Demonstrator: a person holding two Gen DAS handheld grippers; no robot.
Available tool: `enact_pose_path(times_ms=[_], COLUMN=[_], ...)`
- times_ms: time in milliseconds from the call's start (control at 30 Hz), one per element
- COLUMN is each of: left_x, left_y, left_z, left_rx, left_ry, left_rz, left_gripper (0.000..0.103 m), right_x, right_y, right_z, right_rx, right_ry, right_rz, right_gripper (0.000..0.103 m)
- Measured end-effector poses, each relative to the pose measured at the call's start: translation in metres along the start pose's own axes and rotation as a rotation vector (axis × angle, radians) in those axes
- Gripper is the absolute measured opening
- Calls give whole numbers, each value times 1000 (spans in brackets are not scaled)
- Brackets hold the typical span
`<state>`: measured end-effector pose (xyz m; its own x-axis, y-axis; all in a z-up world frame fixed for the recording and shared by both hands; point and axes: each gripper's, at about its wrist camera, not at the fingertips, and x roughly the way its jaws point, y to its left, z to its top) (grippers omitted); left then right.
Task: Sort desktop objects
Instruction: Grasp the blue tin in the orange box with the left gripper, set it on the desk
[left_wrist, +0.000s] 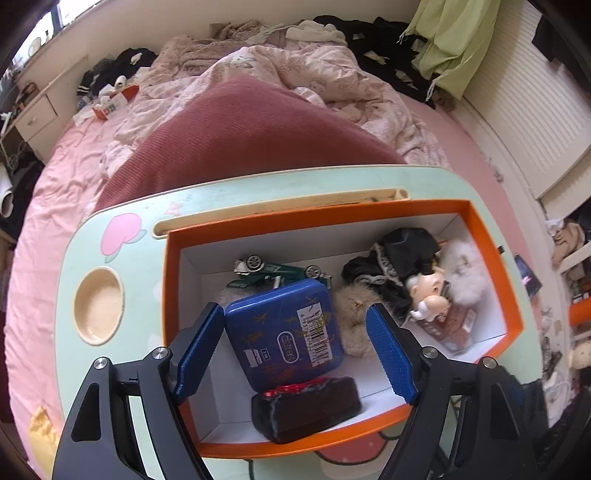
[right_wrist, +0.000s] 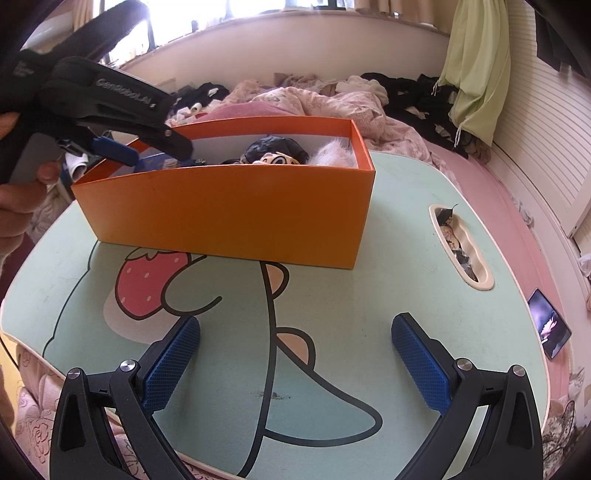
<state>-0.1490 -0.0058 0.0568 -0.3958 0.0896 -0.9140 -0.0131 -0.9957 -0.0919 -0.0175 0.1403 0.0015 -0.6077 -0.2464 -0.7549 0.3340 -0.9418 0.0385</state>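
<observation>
Sorting looks near done: orange box (left_wrist: 168, 280) on the tabletop (right_wrist: 406, 229) holds a blue tin (left_wrist: 284, 332), toy car (left_wrist: 275, 271), dark pouch (left_wrist: 306, 411), doll (left_wrist: 430, 291) and fluffy bits. Left tool (left_wrist: 295, 339) hangs over the box, jaws apart around the tin, not pressing. Right tool (right_wrist: 295, 354) gapes wide, empty, above bare tabletop.

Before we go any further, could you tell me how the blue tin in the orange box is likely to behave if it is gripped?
The blue tin looks rigid, so it probably won't deform. Its glossy lid may be slippery against the pads. It lies tilted on other items in the orange box, so it may shift when touched.
</observation>
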Motion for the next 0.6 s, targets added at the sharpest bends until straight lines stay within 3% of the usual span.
enact_pose_path(times_ms=[100,200,267,367,433,600], left_x=[-3,20,26,25,22,5], left_y=[4,1,-11,-23,-25,-11], left_z=[6,11,9,3,1,-2], left_rx=[-23,-3,50,83,96,67], left_ry=[13,88,74,39,8,-65], left_rz=[-69,12,79,118,137,82], left_gripper=[79,80,80,78,67,67], right_x=[1,1,1,0,0,0], right_y=[1,2,3,1,1,0], right_z=[1,1,1,2,2,1], right_rx=[0,0,-3,0,0,0], right_ry=[0,0,-2,-1,0,-1], right_rz=[-1,1,-2,1,2,2], right_gripper=[103,103,103,103,103,103])
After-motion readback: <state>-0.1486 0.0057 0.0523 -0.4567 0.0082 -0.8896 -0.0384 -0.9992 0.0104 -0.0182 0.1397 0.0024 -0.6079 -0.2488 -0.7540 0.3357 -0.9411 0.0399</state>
